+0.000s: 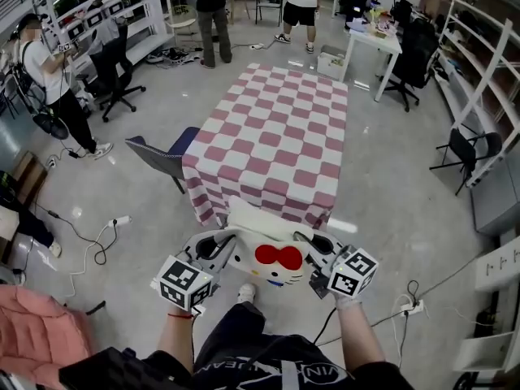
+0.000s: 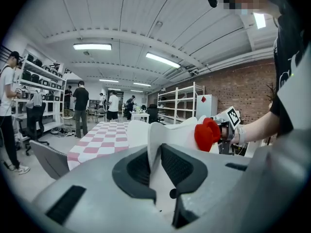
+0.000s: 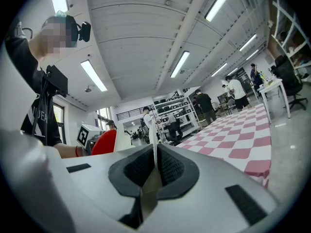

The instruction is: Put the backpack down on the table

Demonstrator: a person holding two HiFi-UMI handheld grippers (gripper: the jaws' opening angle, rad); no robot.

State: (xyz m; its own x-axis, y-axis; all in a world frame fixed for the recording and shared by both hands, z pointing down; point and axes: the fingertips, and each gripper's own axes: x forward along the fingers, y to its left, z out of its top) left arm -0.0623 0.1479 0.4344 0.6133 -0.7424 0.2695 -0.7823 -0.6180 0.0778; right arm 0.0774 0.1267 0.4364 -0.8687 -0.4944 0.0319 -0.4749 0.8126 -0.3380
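A white backpack [image 1: 264, 254] with a cat face and a red bow [image 1: 278, 256] hangs in the air between my two grippers, just short of the near edge of the table [image 1: 280, 136] with the pink-and-white checked cloth. My left gripper [image 1: 218, 244] is shut on the backpack's left edge; in the left gripper view a white fold of the backpack [image 2: 154, 135] sits pinched between the jaws, with the red bow [image 2: 208, 133] to the right. My right gripper [image 1: 315, 246] is shut on the right edge; a thin white edge of the backpack [image 3: 153, 144] is clamped there.
A dark office chair [image 1: 166, 154] stands at the table's left near corner. Cables and a power strip [image 1: 118, 220] lie on the floor at left, another power strip [image 1: 409, 305] at right. Several people stand beyond the table, near shelves [image 1: 106, 6] and a white desk [image 1: 374, 39].
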